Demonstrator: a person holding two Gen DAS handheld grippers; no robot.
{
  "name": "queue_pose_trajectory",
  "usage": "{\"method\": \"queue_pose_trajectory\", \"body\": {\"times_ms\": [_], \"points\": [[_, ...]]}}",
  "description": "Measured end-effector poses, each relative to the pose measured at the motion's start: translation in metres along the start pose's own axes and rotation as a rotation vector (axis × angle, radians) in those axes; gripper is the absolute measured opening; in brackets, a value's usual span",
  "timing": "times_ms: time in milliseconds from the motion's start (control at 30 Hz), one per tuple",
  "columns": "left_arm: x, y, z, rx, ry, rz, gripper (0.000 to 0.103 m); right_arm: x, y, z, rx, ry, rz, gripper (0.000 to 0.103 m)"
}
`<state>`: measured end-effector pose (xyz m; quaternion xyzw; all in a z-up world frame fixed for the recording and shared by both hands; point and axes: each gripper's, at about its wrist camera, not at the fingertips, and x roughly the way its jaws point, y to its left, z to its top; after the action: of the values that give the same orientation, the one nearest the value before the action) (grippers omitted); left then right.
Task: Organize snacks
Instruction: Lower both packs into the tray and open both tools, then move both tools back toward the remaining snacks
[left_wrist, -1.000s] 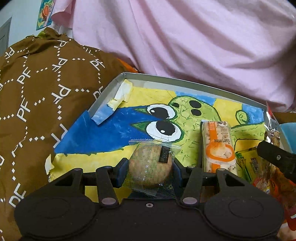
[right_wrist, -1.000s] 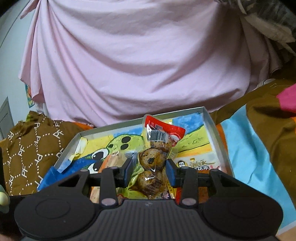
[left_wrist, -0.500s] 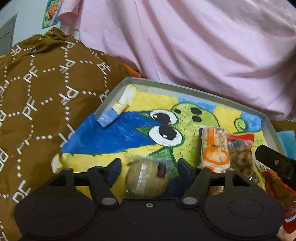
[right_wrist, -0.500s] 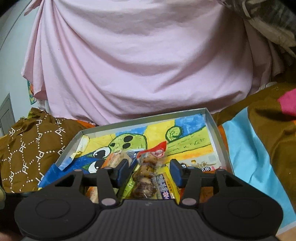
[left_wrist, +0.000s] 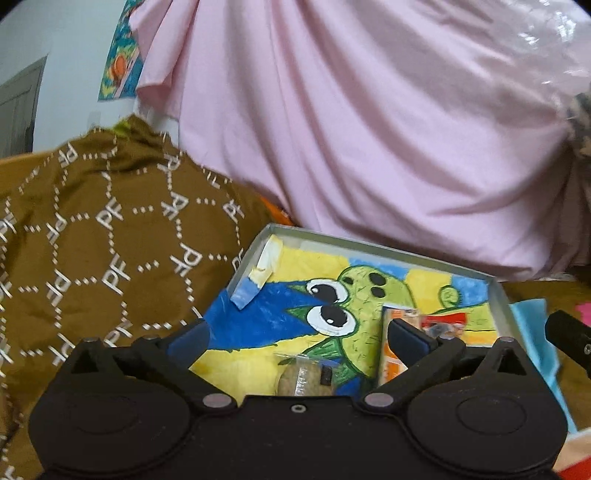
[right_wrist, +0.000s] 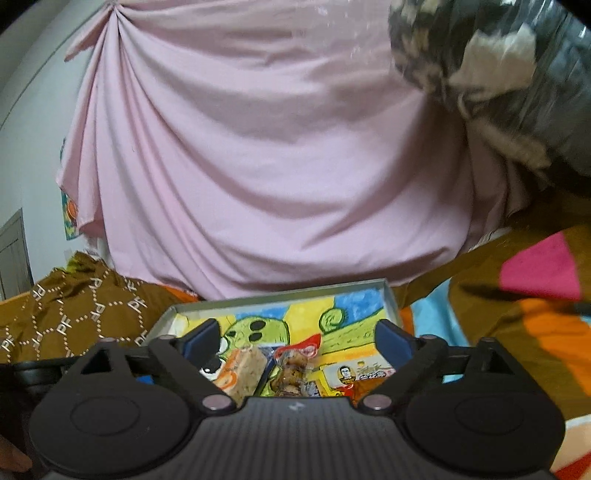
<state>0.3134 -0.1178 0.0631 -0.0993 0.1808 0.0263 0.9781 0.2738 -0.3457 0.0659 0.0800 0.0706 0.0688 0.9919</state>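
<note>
Left wrist view has the left gripper (left_wrist: 297, 334) spread wide, its jaws having just been opening, with nothing pressed between the pads. A round wrapped cake (left_wrist: 306, 376) lies released on the painted floor of the shallow tray (left_wrist: 369, 245), low between the fingers, its lower edge cut off by the gripper body. To the right of the cake an orange-wrapped bar (left_wrist: 391, 360) is half hidden behind the right finger, and beyond it only a red-topped scrap of the clear pouch (left_wrist: 443, 321) shows. A dark piece of the other gripper pokes in past the tray's right wall.

Right wrist view shows the right gripper (right_wrist: 295, 338) likewise wide apart, jaws just having been opening and gripping nothing. Here the pouch of brown snack pieces (right_wrist: 291, 369) lies plainly in the tray (right_wrist: 280, 293), beside the bar (right_wrist: 245, 374); a yellow packet with a printed face (right_wrist: 354, 373) sits at the tray's right side, unseen from the left. The cake is out of sight here. Its print is too small to read. A pink cloth (right_wrist: 258, 166) hangs behind the tray in both views.
</note>
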Motion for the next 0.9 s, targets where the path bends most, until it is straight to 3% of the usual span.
{"method": "queue_pose_trajectory", "body": {"times_ms": [467, 733, 900], "points": [[-0.099, 0.034, -0.019, -0.016, -0.019, -0.017, 0.102, -0.097, 0.023, -0.005, -0.039, -0.082, -0.037, 0.103], [-0.141, 0.061, -0.039, -0.039, 0.001, -0.006, 0.102, -0.138, 0.042, -0.026, -0.055, -0.045, -0.045, 0.103], [-0.161, 0.074, -0.054, 0.008, 0.016, -0.027, 0.102, -0.159, 0.055, -0.037, -0.072, -0.011, -0.041, 0.103]]}}
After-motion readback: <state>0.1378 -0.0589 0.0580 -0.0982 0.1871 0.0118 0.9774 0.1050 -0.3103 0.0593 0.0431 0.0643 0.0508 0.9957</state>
